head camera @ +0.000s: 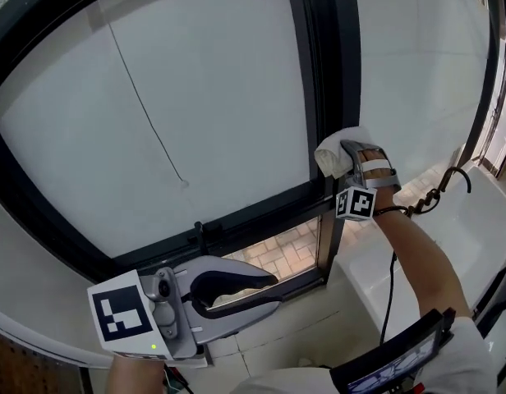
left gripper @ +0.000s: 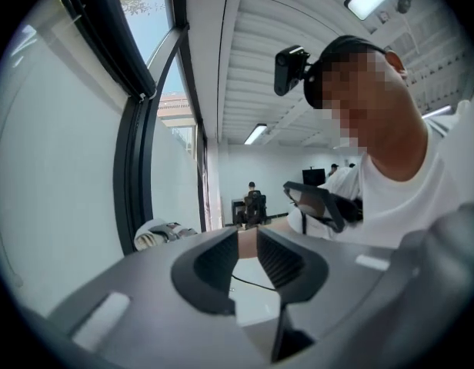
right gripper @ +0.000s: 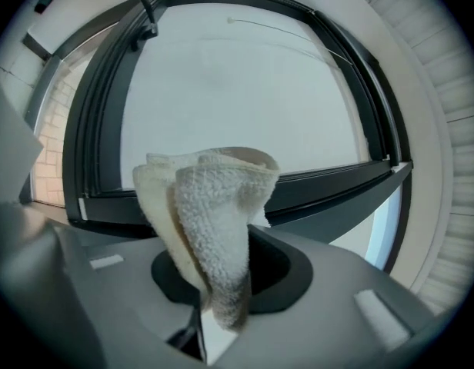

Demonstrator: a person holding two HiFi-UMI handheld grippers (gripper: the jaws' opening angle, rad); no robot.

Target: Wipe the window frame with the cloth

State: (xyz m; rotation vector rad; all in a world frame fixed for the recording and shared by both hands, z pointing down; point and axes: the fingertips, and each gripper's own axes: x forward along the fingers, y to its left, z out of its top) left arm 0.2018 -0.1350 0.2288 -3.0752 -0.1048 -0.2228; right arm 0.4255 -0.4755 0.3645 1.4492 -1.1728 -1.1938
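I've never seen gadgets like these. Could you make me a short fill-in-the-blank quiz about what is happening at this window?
1. The right gripper is shut on a ___.
2. The left gripper has ___ between its jaws, which stand slightly apart.
3. The window frame is ___ in colour.

Missing words: cloth; nothing; black.

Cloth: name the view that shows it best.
The right gripper view: the cloth fills the centre, folds and weave clear. The head view shows only a small white bundle; the left gripper view, a distant sliver.
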